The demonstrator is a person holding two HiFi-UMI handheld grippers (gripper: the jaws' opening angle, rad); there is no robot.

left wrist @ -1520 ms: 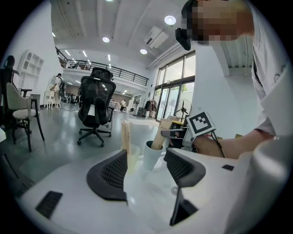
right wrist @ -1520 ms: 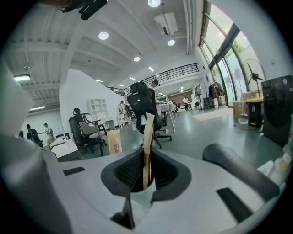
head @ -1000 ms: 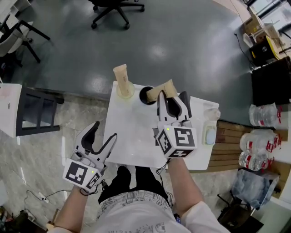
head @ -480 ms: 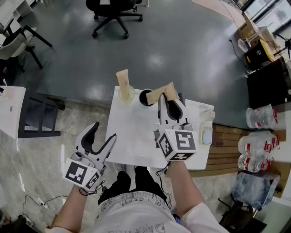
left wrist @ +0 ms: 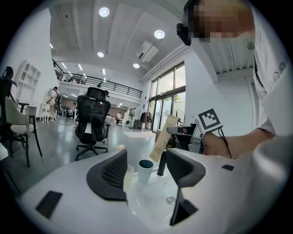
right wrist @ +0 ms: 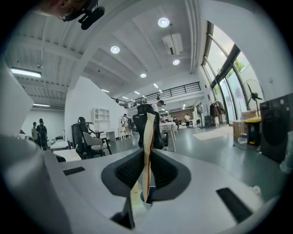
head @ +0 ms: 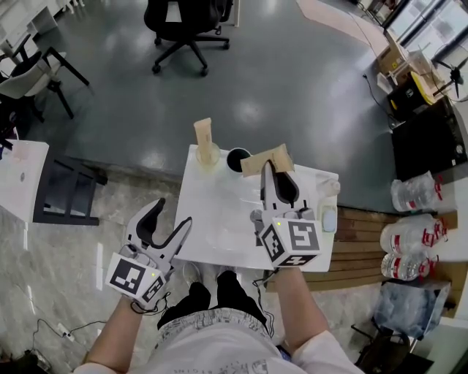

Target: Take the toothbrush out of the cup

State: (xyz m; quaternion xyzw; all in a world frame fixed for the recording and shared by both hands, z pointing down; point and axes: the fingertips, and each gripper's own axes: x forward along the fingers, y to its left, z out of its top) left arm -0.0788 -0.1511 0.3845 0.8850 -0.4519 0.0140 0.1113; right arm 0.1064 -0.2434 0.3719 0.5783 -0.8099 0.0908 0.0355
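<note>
While the right tongs (head: 269,169) are pinching the packaged toothbrush (head: 256,161), it's hanging tilted just above the dark cup (head: 238,159) on the white desk (head: 219,219). The left tongs (head: 172,214) are hovering spread wide, gripping nothing.

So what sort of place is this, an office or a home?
Probably a large open-plan office or lab: a black wheeled office chair on a glossy grey floor, a railed upper gallery and tall glass windows.
</note>
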